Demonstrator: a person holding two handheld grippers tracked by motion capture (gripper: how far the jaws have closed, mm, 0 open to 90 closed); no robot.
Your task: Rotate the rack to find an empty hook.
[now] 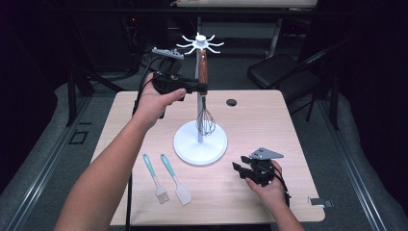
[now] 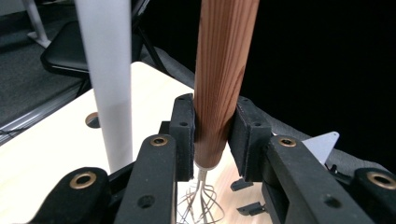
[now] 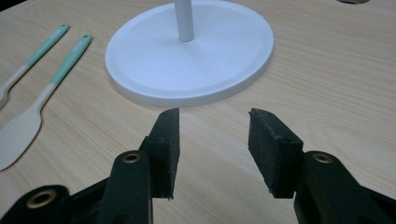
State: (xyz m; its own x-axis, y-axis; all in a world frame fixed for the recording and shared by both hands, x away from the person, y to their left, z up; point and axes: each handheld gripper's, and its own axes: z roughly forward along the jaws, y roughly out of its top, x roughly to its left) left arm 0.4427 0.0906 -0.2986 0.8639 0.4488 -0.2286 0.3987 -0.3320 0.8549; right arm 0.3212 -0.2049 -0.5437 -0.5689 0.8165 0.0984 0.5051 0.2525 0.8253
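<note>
A whisk with a brown wooden handle [image 1: 204,67] and a wire head [image 1: 206,121] hangs upright beside the pole of a white rack [image 1: 200,144], its top just under the hooked crown. My left gripper [image 1: 202,87] reaches in from the left and is shut on the handle's lower part; in the left gripper view both pads [image 2: 183,126] press the wood [image 2: 224,60], with the pole [image 2: 107,70] to the left. Whether the handle's top sits on a hook I cannot tell. My right gripper [image 1: 239,162] rests low at the front right, open [image 3: 213,122], pointing at the rack's base [image 3: 187,60].
Two teal-handled utensils lie at the front left: a spatula [image 1: 176,179] and a brush [image 1: 155,178], also in the right gripper view as the spatula [image 3: 28,123] and the brush [image 3: 32,56]. A cable hole [image 1: 231,102] is at the table's back. A black chair [image 1: 276,67] stands beyond.
</note>
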